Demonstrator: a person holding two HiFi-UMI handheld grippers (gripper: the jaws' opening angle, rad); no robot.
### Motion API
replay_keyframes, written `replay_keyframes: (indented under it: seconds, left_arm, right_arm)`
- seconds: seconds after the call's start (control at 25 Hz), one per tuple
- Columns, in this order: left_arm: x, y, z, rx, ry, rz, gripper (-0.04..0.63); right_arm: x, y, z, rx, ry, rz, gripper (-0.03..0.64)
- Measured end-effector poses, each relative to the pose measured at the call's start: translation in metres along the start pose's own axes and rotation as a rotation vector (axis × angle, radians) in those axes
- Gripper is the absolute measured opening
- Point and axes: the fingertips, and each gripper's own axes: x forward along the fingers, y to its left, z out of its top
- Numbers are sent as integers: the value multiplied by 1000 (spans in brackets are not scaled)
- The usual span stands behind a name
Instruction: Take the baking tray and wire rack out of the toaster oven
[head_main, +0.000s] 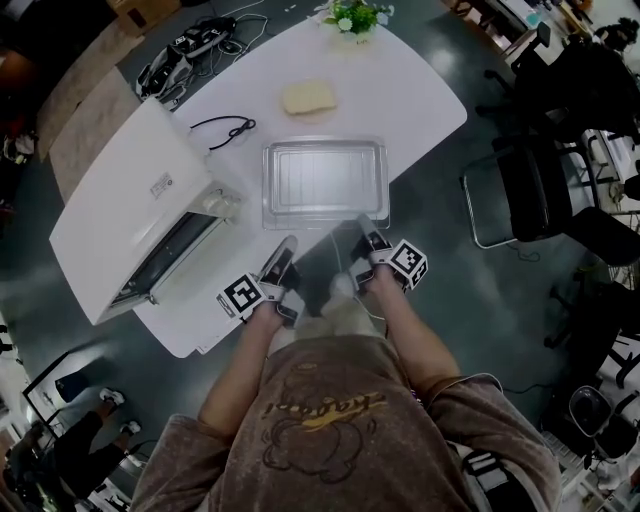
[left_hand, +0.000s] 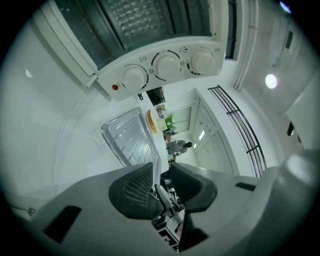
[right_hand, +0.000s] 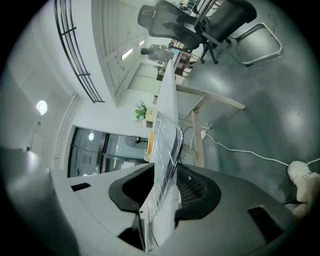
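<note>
The baking tray (head_main: 325, 143) lies on the white table (head_main: 420, 90) in front of me, with the wire rack (head_main: 325, 182) lying in it. The white toaster oven (head_main: 125, 200) stands to its left, glass door (head_main: 170, 255) hanging open; its knobs (left_hand: 167, 65) show in the left gripper view. My right gripper (head_main: 368, 238) (right_hand: 162, 190) is at the tray's near right corner, open, with the rim and rack wires (right_hand: 161, 150) between its jaws. My left gripper (head_main: 285, 252) (left_hand: 162, 172) hovers just short of the tray (left_hand: 127, 137), its jaws a little apart with nothing gripped.
A slice of bread (head_main: 308, 97) lies beyond the tray and a small plant (head_main: 352, 15) stands at the table's far end. A black cable (head_main: 225, 128) curls behind the oven. Office chairs (head_main: 540, 190) stand to the right of the table.
</note>
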Motion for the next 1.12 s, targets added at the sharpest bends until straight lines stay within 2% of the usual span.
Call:
replay_keyframes:
  seconds: [0.12,0.36,0.48,0.56,0.68,0.8,0.92,1.12]
  left_arm:
    - [-7,0,8,15,-6,-3,91]
    - [-10,-11,13,80,-23,-10,91]
    - [-13,-28,21,150,-19,-36,92]
    - [-17,-44,28,219,-10,-63,95]
    - [-25,-76,40,342,8,-91,98]
    - [-34,-113,48,504,17,-111,98]
    - [-45,-151,52,659,13,-151,111]
    - [-69,-194,46,858,19,-182,140]
  right_arm:
    - [1,2,-8,-22,19,1,129]
    - [-27,3,-36,-73,138,-13,147]
    - [-43,29,-47,-97,165,40,147]
    - [-50,58,-47,-157,179,96,147]
    - [-57,119,-40,-323,187,198,147]
    - [-66,182,-37,-533,195,299,147]
    - [-79,227,-44,-722,203,342,147]
    - [-104,283,-62,-1061,187,375,147]
